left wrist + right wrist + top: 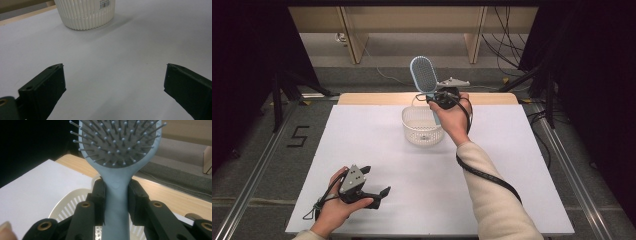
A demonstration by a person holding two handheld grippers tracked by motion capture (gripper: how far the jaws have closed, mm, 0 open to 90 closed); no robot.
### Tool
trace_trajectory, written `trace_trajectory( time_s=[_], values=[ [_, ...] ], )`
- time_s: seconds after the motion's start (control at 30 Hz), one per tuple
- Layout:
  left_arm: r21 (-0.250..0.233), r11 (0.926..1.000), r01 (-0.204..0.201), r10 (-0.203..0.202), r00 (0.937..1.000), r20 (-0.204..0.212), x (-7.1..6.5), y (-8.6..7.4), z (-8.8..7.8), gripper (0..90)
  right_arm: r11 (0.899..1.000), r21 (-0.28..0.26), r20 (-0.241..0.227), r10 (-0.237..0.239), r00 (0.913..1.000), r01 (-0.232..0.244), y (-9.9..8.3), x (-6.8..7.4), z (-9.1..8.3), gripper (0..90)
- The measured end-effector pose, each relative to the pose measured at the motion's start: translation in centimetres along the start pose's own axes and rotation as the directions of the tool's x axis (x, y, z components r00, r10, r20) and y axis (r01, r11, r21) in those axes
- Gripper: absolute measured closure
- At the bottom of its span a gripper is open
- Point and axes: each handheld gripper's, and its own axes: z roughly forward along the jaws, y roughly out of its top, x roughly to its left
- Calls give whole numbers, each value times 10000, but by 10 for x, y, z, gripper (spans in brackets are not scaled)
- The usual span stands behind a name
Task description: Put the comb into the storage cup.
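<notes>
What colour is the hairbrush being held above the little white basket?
Light blue hairbrush, with a grey bristle pad; clearest in the right gripper view.

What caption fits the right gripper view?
Right gripper clamps a blue hairbrush by its handle above the white basket.

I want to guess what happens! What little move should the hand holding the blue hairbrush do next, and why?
Probably lower it a little. The right gripper is clamped on the hairbrush handle, head up, just above the white basket, so easing it down should set the handle inside.
</notes>
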Motion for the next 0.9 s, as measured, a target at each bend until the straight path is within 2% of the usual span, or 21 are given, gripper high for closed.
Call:
trace_trajectory(
  time_s=[0.9],
  values=[
    [9,10000,-27,27,10000,5,0,0,0,30,9991,189,14,-367,9993,366,-4,7,12,707]
  ],
)
